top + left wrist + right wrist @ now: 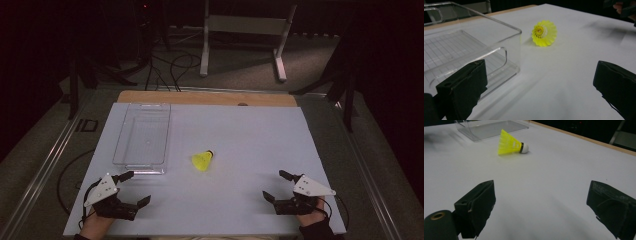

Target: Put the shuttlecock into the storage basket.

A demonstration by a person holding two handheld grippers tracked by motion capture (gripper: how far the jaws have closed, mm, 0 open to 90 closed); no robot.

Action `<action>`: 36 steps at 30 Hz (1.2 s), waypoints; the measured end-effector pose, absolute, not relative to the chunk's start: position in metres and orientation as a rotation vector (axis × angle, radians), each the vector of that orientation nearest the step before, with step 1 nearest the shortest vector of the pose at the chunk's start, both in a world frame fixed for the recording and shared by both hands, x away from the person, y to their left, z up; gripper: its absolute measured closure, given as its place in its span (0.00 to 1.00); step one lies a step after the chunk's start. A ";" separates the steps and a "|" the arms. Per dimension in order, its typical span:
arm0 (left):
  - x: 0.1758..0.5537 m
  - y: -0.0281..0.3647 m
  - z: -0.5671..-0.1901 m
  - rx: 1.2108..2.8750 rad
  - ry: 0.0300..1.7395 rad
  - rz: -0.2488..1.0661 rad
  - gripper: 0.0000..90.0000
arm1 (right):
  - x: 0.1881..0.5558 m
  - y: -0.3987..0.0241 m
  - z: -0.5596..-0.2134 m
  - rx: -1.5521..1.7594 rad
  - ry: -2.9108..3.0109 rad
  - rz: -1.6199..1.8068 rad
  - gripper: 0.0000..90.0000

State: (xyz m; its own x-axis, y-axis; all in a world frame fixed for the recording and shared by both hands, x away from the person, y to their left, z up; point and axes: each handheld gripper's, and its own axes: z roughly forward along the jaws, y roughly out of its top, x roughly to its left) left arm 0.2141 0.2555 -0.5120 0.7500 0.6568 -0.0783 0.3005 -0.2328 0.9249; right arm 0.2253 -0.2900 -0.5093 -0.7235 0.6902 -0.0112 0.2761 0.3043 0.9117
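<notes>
Shuttlecock, yellow with a white cork tip, lies on its side near the middle of the white table in the high view, its tip pointing to the far right. Just to its left, a little apart, stands a clear plastic tray, long and shallow, running from near to far. At the near left corner of the table a hand holds the left gripper, its jaws spread wide with nothing between them. At the near right corner the other hand holds the right gripper, its jaws likewise wide apart and holding nothing. Both grippers sit well apart from the shuttlecock. Beyond the table's far wooden edge lie dark floor, cables and a white frame.

Left gripper view: the two black jaws stand far apart over bare table. The clear tray's near corner is close by the left jaw, and the shuttlecock lies farther off beside the tray, its open skirt facing the camera.

Right gripper view: the jaws are spread wide over bare table. The shuttlecock lies farther off on its side, cork tip to the right, with the tray beyond it.
</notes>
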 end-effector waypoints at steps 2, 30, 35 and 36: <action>0.214 0.257 -0.511 1.817 0.742 0.397 0.00 | 0.226 -0.290 -0.509 0.862 2.173 1.403 0.09; 0.226 0.247 -0.467 2.067 0.708 0.268 0.00 | 0.227 -0.288 -0.509 0.857 2.174 1.441 0.10; 0.229 0.242 -0.459 2.135 0.692 0.258 0.00 | 0.227 -0.288 -0.509 0.860 2.177 1.437 0.10; 0.229 0.241 -0.458 2.142 0.686 0.261 0.00 | 0.227 -0.288 -0.509 0.861 2.179 1.432 0.10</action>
State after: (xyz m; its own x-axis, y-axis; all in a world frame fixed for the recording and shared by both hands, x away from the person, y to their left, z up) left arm 0.2289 0.2408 -0.4581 0.8276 0.5588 -0.0541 0.3814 -0.4890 0.7845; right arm 0.2274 -0.2881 -0.5086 -0.7335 0.6796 0.0086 0.2773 0.2877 0.9167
